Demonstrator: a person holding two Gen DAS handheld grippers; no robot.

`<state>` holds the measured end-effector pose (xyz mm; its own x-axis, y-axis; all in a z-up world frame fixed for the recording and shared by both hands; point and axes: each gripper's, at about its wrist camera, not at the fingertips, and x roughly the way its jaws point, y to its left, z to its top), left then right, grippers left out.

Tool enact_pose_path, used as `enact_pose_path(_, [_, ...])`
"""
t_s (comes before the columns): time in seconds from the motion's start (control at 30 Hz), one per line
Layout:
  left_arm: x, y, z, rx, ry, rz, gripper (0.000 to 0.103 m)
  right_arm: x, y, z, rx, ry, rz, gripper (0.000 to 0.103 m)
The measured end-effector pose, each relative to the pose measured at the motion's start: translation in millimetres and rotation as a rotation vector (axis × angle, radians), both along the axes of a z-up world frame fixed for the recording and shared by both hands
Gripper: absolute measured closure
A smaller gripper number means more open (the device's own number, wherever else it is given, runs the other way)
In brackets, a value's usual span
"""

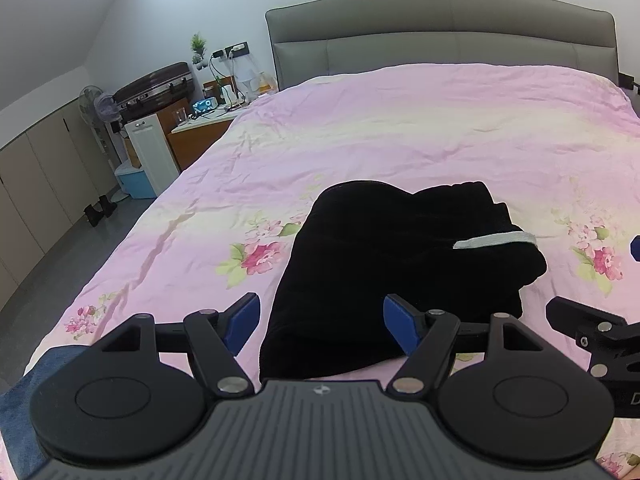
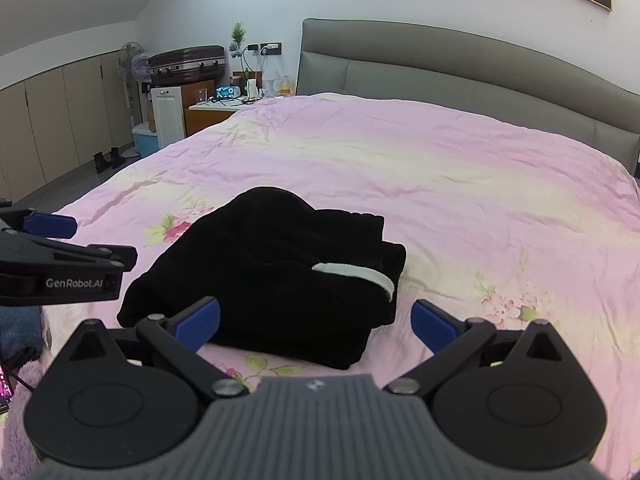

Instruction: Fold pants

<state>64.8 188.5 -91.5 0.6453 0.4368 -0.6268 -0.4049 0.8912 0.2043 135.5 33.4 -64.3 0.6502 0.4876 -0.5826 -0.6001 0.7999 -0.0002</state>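
Note:
Black pants (image 1: 384,264) lie folded into a compact bundle on the pink floral bedcover (image 1: 360,132), with a white strip (image 1: 496,239) showing on the right side. My left gripper (image 1: 322,328) is open and empty, just above the bundle's near edge. In the right wrist view the pants (image 2: 272,272) lie ahead, the white strip (image 2: 356,274) on top right. My right gripper (image 2: 316,326) is open and empty, just short of the bundle's near right corner. The left gripper's body (image 2: 56,272) shows at the left edge.
A grey headboard (image 1: 440,28) stands at the far end. A nightstand (image 1: 200,128) with clutter, a suitcase (image 1: 156,88), a fan (image 1: 96,108) and cabinets (image 1: 36,184) line the left. A blue cloth (image 1: 24,396) lies at the near left bed edge.

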Motion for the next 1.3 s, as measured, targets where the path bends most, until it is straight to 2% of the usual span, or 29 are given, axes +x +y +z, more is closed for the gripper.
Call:
enact_pose_path(0.2, [0.8,-4.4,1.4,-0.005,0.011,-0.007,0.02,-3.0,-2.8,2.2,-0.005,0.0,-0.01,0.005])
enact_pose_path(0.47, [0.3,-12.1,2.6,0.0,0.031,-0.026,0.02,0.2,-8.1,0.3,-0.012,0.046,-0.035,0.005])
enact_pose_path(1.3, [-2.1,-15.6,13.9,0.014,0.019,-0.045,0.02,-6.7,-14.9,9.5,0.008,0.018,-0.037,0.005])
